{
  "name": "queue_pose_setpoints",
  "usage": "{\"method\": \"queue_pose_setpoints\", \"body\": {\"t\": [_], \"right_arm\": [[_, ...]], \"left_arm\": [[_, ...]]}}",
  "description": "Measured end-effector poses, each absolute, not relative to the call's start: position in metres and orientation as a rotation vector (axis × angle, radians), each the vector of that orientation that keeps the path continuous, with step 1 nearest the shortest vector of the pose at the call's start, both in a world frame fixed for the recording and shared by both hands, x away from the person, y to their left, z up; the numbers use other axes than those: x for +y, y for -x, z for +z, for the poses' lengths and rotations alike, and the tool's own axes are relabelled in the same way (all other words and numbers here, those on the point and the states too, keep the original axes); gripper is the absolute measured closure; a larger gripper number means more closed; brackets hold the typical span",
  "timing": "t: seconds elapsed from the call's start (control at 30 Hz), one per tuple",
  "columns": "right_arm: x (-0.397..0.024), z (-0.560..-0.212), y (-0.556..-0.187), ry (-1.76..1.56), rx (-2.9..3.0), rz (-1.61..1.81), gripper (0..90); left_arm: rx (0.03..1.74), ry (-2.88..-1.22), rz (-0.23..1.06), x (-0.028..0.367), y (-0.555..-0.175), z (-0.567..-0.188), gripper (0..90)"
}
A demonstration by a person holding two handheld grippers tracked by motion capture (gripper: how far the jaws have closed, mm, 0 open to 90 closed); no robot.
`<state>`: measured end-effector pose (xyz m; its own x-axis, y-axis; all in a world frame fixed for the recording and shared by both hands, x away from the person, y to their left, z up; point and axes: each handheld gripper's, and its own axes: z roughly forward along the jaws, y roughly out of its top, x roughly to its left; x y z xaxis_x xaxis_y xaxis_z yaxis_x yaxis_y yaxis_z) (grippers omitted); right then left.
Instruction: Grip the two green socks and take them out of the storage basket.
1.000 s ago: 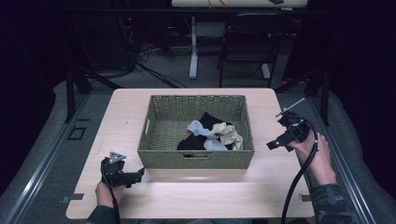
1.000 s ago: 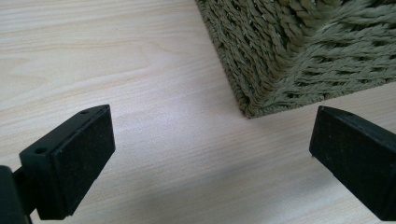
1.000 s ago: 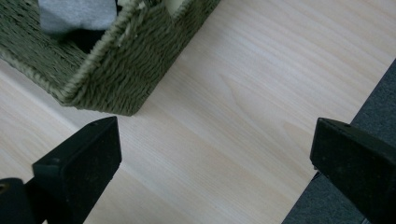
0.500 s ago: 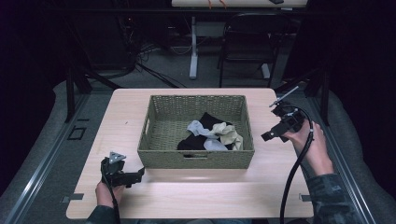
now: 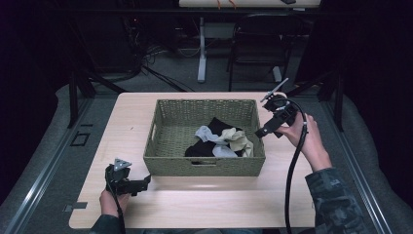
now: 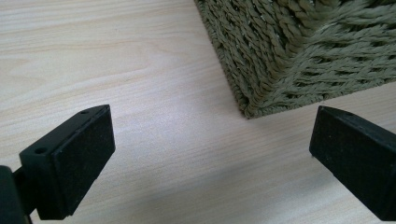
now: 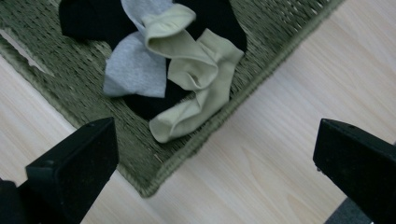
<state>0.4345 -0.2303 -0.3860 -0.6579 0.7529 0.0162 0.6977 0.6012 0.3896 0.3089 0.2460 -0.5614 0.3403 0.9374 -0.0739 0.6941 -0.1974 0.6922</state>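
Note:
A woven olive basket [image 5: 204,166] stands mid-table. Inside it lies a heap of socks: grey [image 5: 207,134], pale yellow [image 5: 242,141] and black [image 5: 221,126]. My right gripper [image 5: 261,132] hovers over the basket's right rim, open and empty. In the right gripper view, the pale yellow sock [image 7: 196,79], grey sock [image 7: 135,70] and black sock [image 7: 88,18] lie below and ahead of its wide-apart jaws. My left gripper [image 5: 144,183] rests low on the table by the basket's front left corner [image 6: 289,56], open with nothing between its jaws.
The light wooden table [image 5: 209,204] has bare room in front of the basket and on both sides. Beyond the far edge stand a dark chair [image 5: 258,44] and a white table leg [image 5: 201,48]. A black cable [image 5: 292,165] trails from the right gripper.
The right gripper has moved left and forward from the table's right side to over the basket's right rim. The left gripper has stayed put.

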Motion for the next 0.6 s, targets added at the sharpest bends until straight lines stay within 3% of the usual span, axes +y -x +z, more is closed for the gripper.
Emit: {"method": "queue_pose_setpoints", "body": {"t": [0.6], "right_arm": [[-0.179,-0.408,-0.465,-1.115,2.804,0.487,0.0]], "left_arm": [[1.419,-1.966,0.49,0.246,-0.309,-0.562,0.1]]}}
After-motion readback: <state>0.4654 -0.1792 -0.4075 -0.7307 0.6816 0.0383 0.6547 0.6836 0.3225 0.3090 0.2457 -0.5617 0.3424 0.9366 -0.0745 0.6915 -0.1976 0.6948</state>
